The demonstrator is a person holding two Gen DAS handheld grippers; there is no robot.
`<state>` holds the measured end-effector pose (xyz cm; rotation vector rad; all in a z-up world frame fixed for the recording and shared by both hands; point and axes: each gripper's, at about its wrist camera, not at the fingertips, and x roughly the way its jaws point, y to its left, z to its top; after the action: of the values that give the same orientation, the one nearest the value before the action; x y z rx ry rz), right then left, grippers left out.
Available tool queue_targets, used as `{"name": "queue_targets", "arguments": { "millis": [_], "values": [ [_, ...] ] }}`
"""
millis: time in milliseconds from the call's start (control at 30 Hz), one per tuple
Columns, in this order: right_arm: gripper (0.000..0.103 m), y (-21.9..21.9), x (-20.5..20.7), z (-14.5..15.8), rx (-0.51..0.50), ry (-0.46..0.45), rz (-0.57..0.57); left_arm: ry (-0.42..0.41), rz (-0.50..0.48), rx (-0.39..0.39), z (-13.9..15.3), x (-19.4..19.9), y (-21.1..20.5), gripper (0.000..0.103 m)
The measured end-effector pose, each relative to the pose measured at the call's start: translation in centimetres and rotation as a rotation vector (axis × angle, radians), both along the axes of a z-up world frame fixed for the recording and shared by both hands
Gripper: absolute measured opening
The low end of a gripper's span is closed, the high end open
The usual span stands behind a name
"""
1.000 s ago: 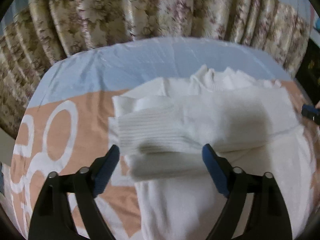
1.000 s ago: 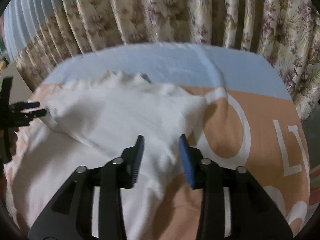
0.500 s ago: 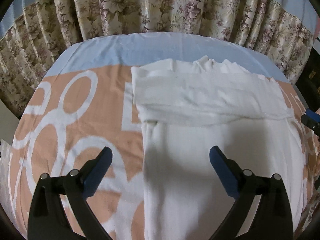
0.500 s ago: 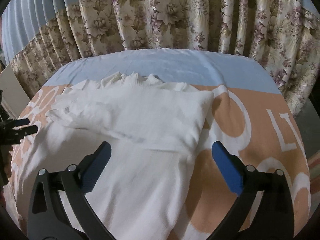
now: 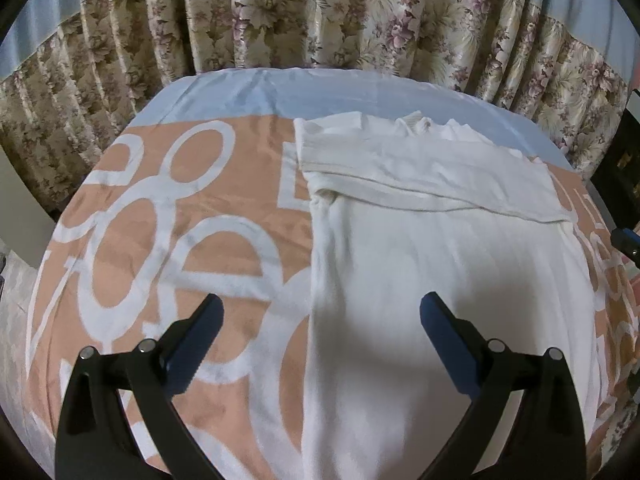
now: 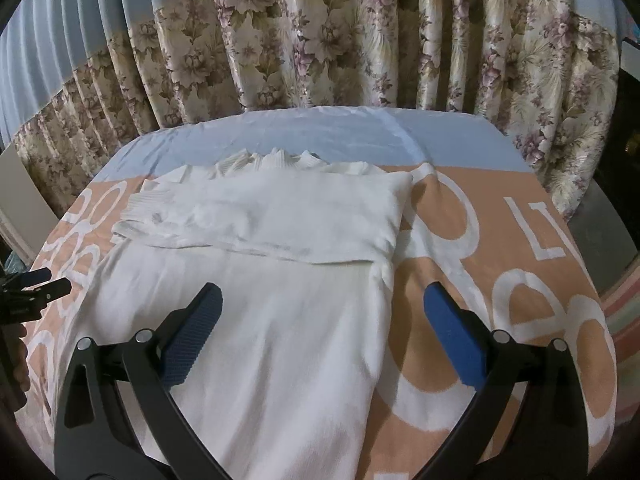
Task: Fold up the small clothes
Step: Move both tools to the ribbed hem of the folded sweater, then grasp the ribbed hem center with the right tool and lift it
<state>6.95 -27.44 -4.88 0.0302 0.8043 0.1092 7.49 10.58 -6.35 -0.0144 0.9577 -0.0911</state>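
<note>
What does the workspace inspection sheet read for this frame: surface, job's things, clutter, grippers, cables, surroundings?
Surface: bed cover, orange with white circles and letters, pale blue strip at the far end.
Job's things: white sweater lying flat, both sleeves folded across the chest, ribbed collar at the far end.
Clutter: nothing seen.
Grippers: left gripper open, empty, above the sweater's left edge; right gripper open, empty, above its right edge.
Cables: nothing seen.
Surroundings: floral curtains behind the bed.

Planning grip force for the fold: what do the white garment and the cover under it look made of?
White garment: seemingly soft matte knit, with ribbing on the cuff and frilled collar. Orange cover: probably woven or towel-like fabric, matte, with white printed or woven letters; the weave is unclear.
</note>
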Motion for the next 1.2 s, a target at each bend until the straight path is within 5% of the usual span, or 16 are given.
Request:
{"name": "queue_targets", "arguments": {
  "millis": [367,667,867,1000,1200],
  "values": [
    [0.1,0.1,-6.8,-1.7,-0.045,0.079,0.031,0.016,-0.043,0.118,-1.3,-5.6,-0.7,0.099],
    [0.1,0.3,-11.7,-4.7,-0.053,0.219,0.109,0.116,-0.133,0.114,-4.5,-9.5,-2.0,0.099],
    [0.087,1.0,-13.8,-6.3,-0.039,0.341,0.188,0.176,-0.169,0.009,-5.5,-11.2,-1.3,0.099],
    [0.084,1.1,-15.3,-7.3,-0.04,0.398,0.21,0.193,-0.216,0.016,-5.5,-12.6,-1.6,0.099],
    [0.055,1.0,-14.9,-7.9,-0.039,0.425,0.218,0.202,-0.275,0.046,-5.8,-12.8,-3.3,0.098]
  ]
}}
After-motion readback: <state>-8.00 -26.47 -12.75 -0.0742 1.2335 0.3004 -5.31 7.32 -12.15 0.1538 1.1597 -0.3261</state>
